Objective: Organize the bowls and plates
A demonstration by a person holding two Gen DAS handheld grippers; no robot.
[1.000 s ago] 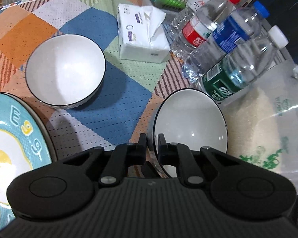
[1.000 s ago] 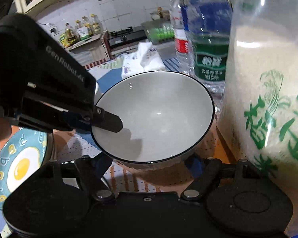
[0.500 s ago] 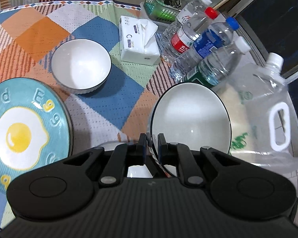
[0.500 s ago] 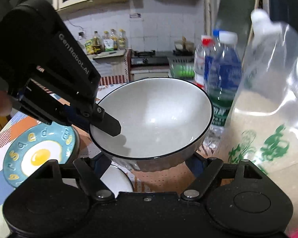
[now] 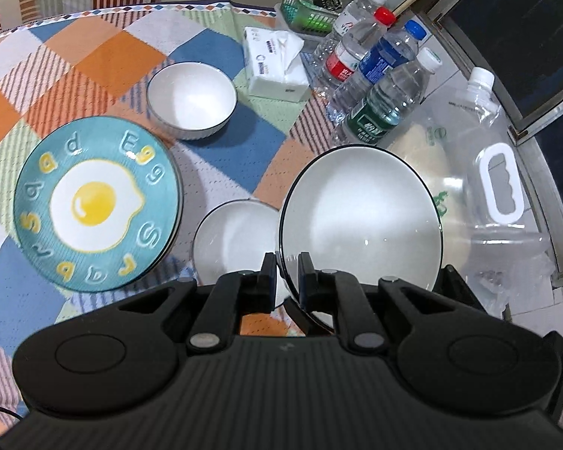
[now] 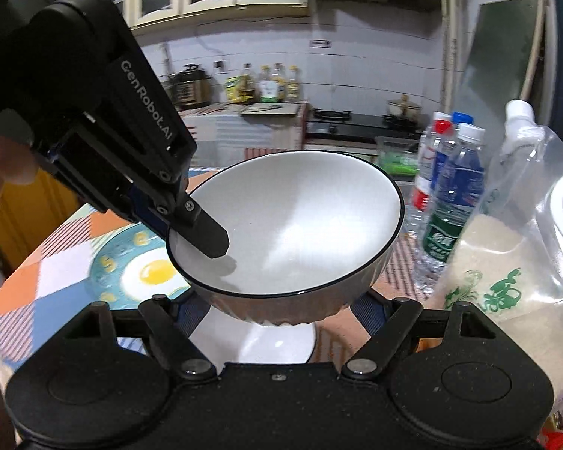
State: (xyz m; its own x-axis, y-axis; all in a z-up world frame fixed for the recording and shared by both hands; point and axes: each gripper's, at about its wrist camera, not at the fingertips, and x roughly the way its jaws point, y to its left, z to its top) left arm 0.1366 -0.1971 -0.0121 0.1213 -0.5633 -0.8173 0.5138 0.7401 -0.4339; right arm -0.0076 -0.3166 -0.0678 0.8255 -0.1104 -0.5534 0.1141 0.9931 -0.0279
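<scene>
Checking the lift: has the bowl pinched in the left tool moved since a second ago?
Yes. The bowl has risen off the tablecloth; another bowl shows beneath it, and the bottles look farther below.

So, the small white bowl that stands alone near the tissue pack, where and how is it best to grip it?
Probably by the rim, from above. The small bowl sits upright and open on the tablecloth, so one finger can go inside and one outside the thin wall. Come at the edge away from the tissue pack, where the cloth is free. The left gripper pinches the lifted bowl the same way.
</scene>
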